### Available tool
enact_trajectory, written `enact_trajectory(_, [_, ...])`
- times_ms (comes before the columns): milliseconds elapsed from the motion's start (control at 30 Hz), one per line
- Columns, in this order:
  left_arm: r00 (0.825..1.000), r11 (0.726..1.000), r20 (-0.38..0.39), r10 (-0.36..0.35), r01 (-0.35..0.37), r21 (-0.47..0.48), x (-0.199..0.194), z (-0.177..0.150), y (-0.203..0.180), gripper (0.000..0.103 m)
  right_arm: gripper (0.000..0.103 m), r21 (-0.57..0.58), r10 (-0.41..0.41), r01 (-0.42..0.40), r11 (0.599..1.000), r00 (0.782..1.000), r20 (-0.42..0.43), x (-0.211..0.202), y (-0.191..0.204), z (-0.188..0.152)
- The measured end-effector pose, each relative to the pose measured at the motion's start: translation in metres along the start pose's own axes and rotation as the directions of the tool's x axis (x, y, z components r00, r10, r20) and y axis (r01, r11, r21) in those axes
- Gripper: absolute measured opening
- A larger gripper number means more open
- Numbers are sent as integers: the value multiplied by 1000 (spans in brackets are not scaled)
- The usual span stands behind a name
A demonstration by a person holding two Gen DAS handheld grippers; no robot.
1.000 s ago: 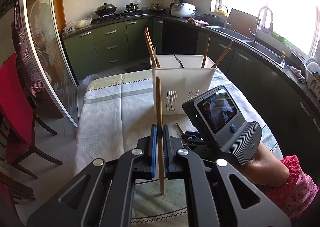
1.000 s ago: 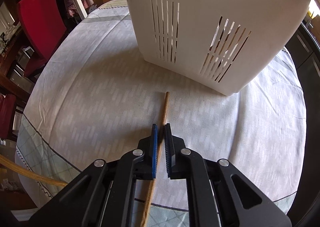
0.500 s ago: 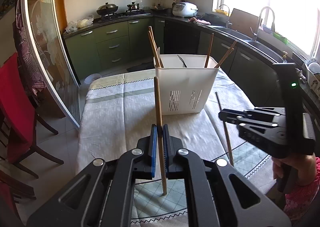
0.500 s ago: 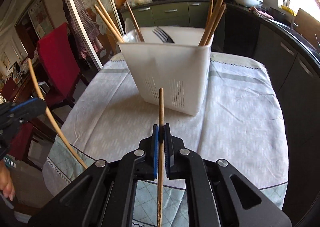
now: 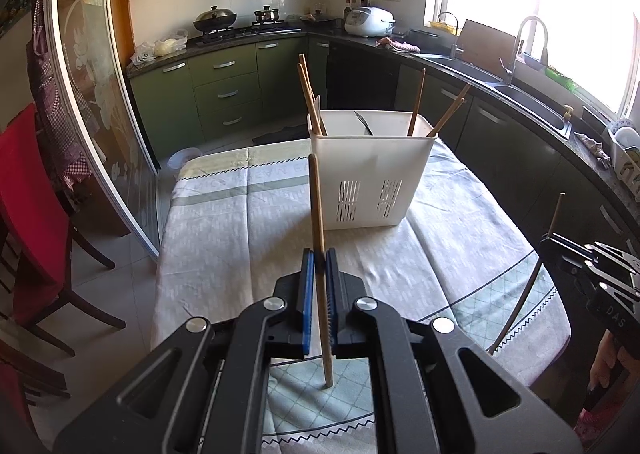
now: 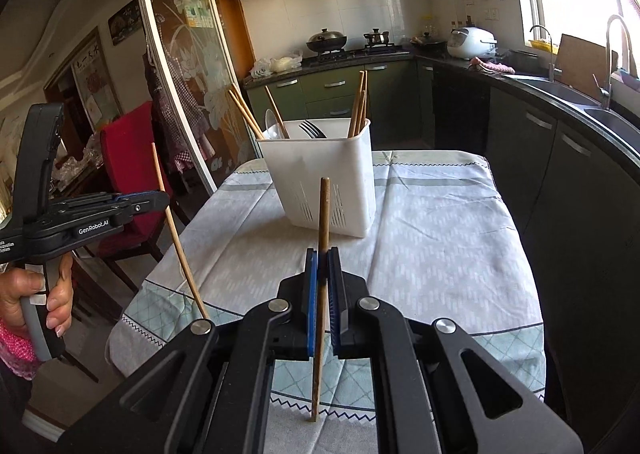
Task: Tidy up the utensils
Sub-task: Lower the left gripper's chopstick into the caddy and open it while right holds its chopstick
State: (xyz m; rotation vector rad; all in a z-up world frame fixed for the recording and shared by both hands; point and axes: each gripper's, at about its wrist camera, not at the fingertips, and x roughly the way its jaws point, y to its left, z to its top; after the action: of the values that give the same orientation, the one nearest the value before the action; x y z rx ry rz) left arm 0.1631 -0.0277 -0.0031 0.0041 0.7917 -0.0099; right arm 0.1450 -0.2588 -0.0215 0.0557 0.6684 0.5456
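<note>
Chopsticks stand nearly upright in both grippers above the cloth-covered surface point(image 5: 224, 222) — the left gripper point(image 5: 319, 266) has its jaws pinching a pale wooden chopstick point(image 5: 318, 214), and the right gripper point(image 6: 323, 266) has its jaws pinching a darker chopstick point(image 6: 324, 214). Beyond them, well apart from both, a white slotted utensil holder point(image 6: 320, 174) sits on the surface, already carrying several chopsticks point(image 6: 358, 106), a fork point(image 6: 312, 129) and a spoon point(image 6: 273, 124).
</note>
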Motion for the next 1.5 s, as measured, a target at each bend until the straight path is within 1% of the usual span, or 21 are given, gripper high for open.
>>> enact_trajectory(100, [1000,1000,0,4,-4,7,-1,0,-2,6,6,5,-12,11,1000,999,53,-15,0,-5])
enact_trajectory(200, [1000,1000,-2,0,0,4,-3,0,-3,6,6,10,-22,21,1000,997,78,-20,-1,-3])
enact_trajectory(367, [1000,1000,-2,-3,3,6,-4,-1,-3,6,6,2,-34,34,999,996,80,-19,1,-7])
enact_trajectory(633, [1000,1000,1,-9,9,-1,-6,0,-2,6,6,-6,-27,27,1000,997,75,-16,2,-6])
enact_trajectory(900, [999,1000,29,-18,18,-1,-17,13,-4,6,6,-4,-23,23,1000,997,73,-14,1,-7])
enact_trajectory(1033, [998,999,54,-37,36,8,-27,33,-11,6,6,-2,-18,18,1000,997,75,-14,1,-7])
enact_trajectory(1167, [995,998,73,-63,62,9,-37,63,-19,6,6,2,-6,6,1000,997,76,-13,2,-7])
enact_trajectory(1400, [987,997,143,-74,72,14,-55,126,-35,6,6,14,9,-10,1000,997,77,-12,-4,-6])
enact_trajectory(1500, [982,998,183,-57,56,11,-58,154,-41,6,6,23,16,-18,1000,997,79,-11,-7,-6])
